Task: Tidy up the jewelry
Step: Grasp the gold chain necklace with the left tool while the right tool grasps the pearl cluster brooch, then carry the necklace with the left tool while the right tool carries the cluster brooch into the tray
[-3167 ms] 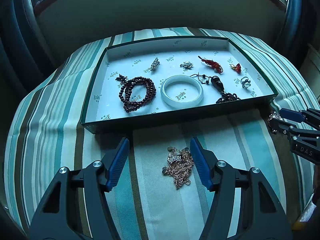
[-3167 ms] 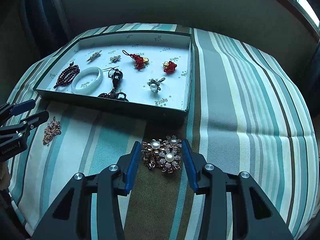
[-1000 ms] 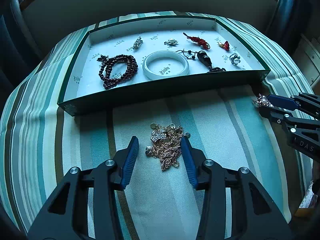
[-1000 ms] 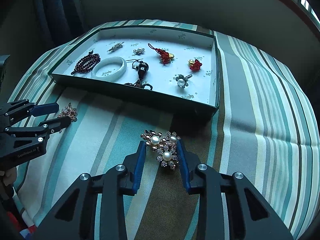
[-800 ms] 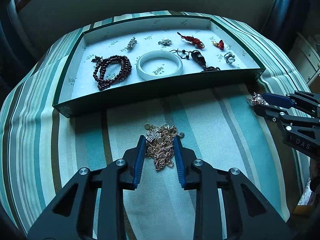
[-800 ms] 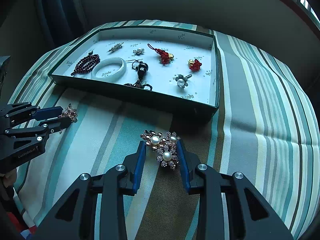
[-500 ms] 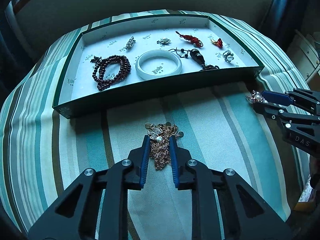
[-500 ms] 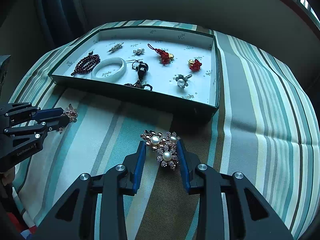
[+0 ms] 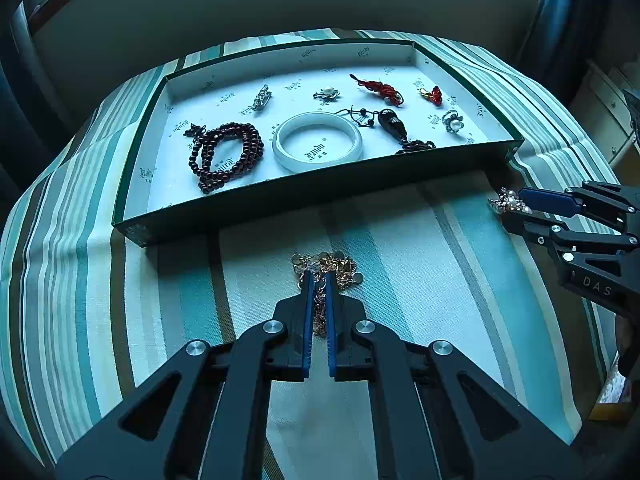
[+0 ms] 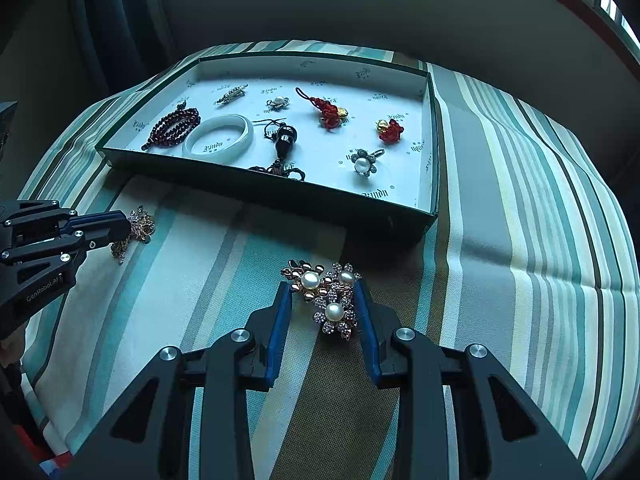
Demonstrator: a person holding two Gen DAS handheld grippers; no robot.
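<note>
Left gripper [image 9: 319,280] clenched on gold chain [image 9: 344,266], on striped cloth [image 9: 420,248] near box [image 9: 320,188]. Right gripper [image 10: 322,294] spread wide around pearl brooch [image 10: 326,300], blue pads beside it, contact unclear.

Teal-striped cloth [image 9: 420,240], green tray [image 9: 320,188] w/ white bangle [image 9: 318,141].

Gold chain necklace [image 9: 334,266]: tangled heap with small discs, lying on the striped cloth just before the tray's near wall, pinched between blue pads. Pearl flower brooches [image 10: 326,298]: three pearls in rhinestone petals, clustered flat on the cloth near the tray's right corner.
</note>
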